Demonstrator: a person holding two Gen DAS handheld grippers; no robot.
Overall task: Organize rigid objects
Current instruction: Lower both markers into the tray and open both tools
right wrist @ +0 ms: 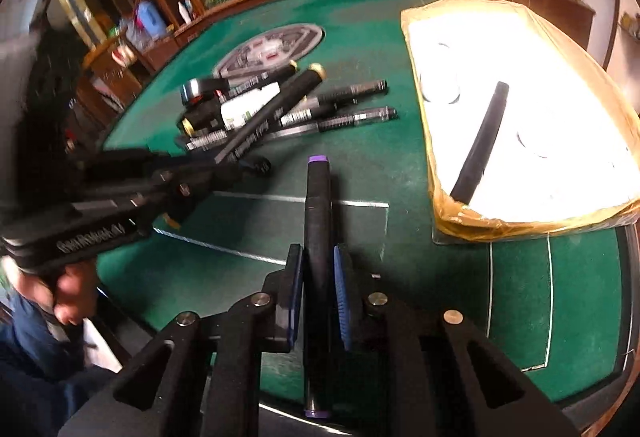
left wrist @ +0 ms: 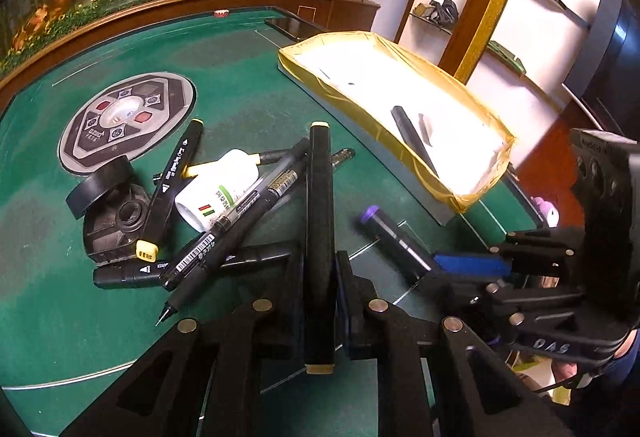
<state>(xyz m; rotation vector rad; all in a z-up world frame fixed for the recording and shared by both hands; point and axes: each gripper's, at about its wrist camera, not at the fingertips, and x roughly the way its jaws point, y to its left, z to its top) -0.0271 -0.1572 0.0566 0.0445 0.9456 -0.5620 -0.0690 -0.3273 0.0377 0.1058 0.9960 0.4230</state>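
**Watcher:** What have you got hold of?

**Me:** My left gripper (left wrist: 320,301) is clamped on a black marker with cream caps (left wrist: 319,237), held above the pile. My right gripper (right wrist: 318,301) is pinched on a black marker with purple caps (right wrist: 317,237), over the green table (right wrist: 400,165). Both sets of jaws press on the barrels, nothing loose between them

**Watcher:** And where does it all go?

**Me:** My guess is the yellow-taped box (left wrist: 460,165) to the right of the pile. One black pen (left wrist: 412,137) lies in it already. The rest sit heaped on the felt: pens (left wrist: 224,237), a white bottle (left wrist: 216,193), a roll of black tape (left wrist: 100,185)

**Watcher:** What worries you?

**Me:** Each marker sticks out far past my pads, so a long end could strike the box wall on the way in and twist in the grip. My two hands are near each other as well; if both head for the box together, the tools could knock. And my left marker hangs just above the heap, so dipping it could nudge the pens and roll them away
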